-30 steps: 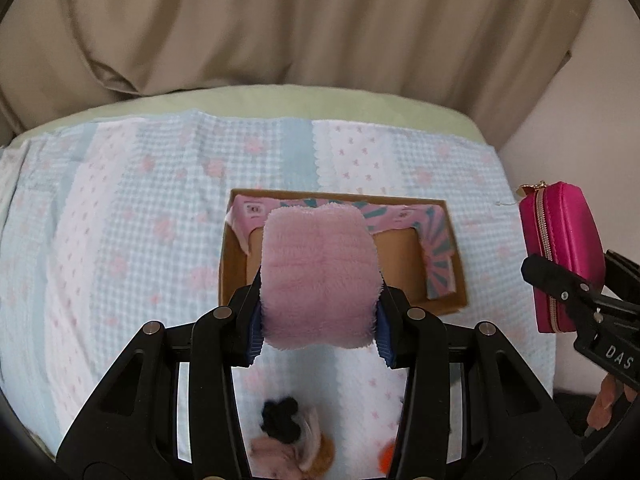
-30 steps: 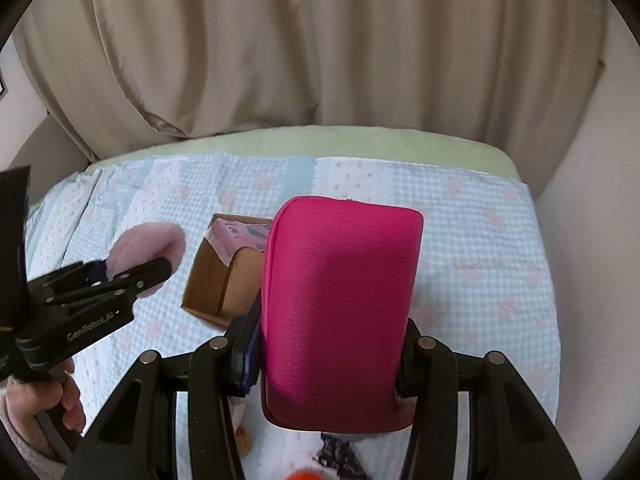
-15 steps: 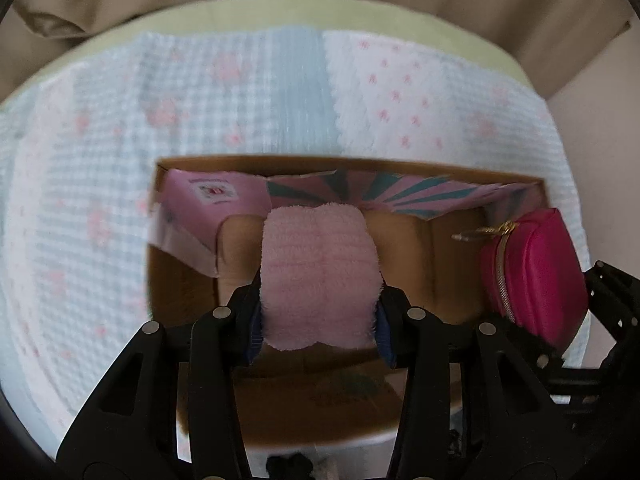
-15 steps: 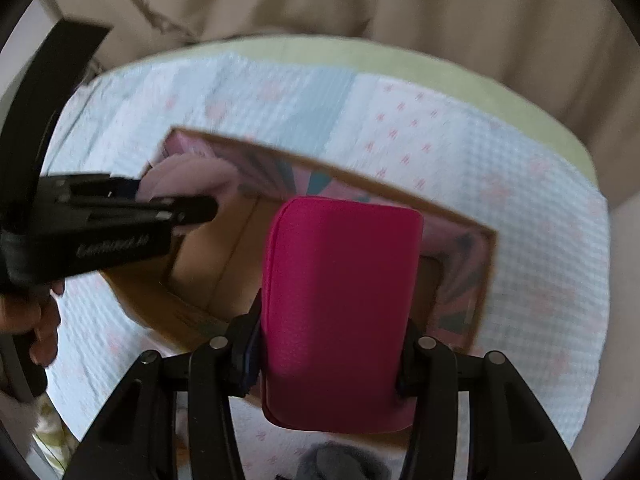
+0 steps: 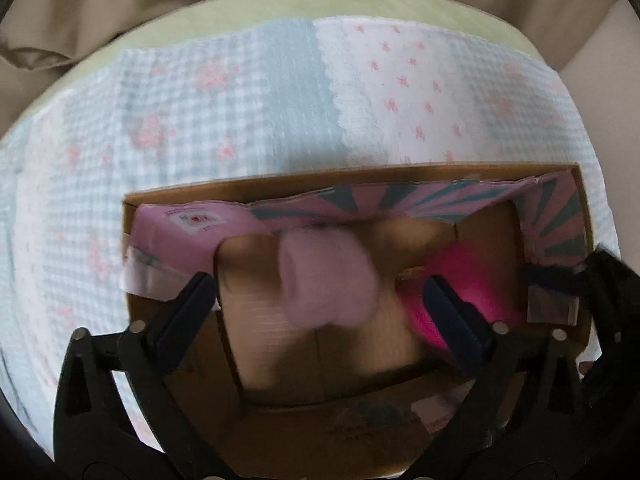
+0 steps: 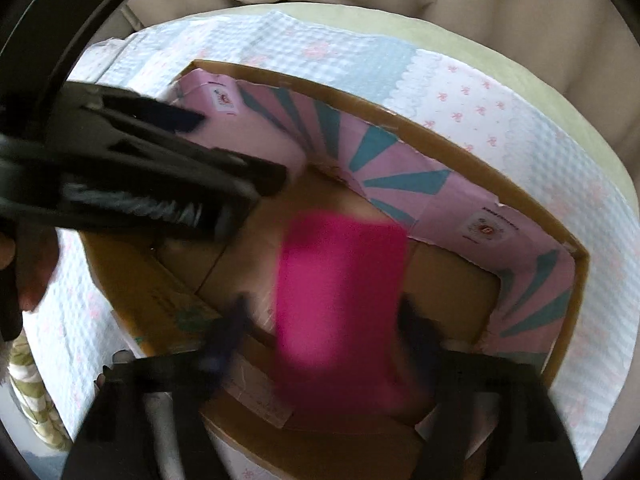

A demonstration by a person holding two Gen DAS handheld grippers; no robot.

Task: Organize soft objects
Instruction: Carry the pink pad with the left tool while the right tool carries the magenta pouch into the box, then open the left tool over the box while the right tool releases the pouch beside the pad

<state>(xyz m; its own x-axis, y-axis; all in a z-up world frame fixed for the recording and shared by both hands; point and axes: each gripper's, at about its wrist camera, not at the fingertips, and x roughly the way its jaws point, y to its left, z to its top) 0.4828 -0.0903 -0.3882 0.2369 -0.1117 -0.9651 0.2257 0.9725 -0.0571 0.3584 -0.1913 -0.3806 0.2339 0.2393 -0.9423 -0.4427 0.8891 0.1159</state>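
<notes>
Pink fluffy pad [image 5: 329, 278] is seen blurred between the spread fingers of the left gripper [image 5: 320, 300], touched by neither, over the brown floor of the cardboard box [image 5: 352, 178]. The jaws of the left gripper are parted wide, with one finger at about 9 o'clock of the pad and the other at about 3 o'clock. A magenta pouch [image 6: 340, 312] is seen in the right wrist view, blurred, between the fingers of the right gripper [image 6: 324, 336], whose jaws are likewise spread apart and appear clear of the pouch on both sides. In the left wrist view the pouch [image 5: 460, 280] is found inside the box at about 3 o'clock of the pad, partly hidden behind a finger. The box is lined along its far wall with pink and teal striped flaps [image 6: 400, 176] and is set on a pale blue and white checked blanket [image 5: 240, 120]. Beige curtains [image 5: 120, 4] are seen at 12 o'clock beyond the blanket.
</notes>
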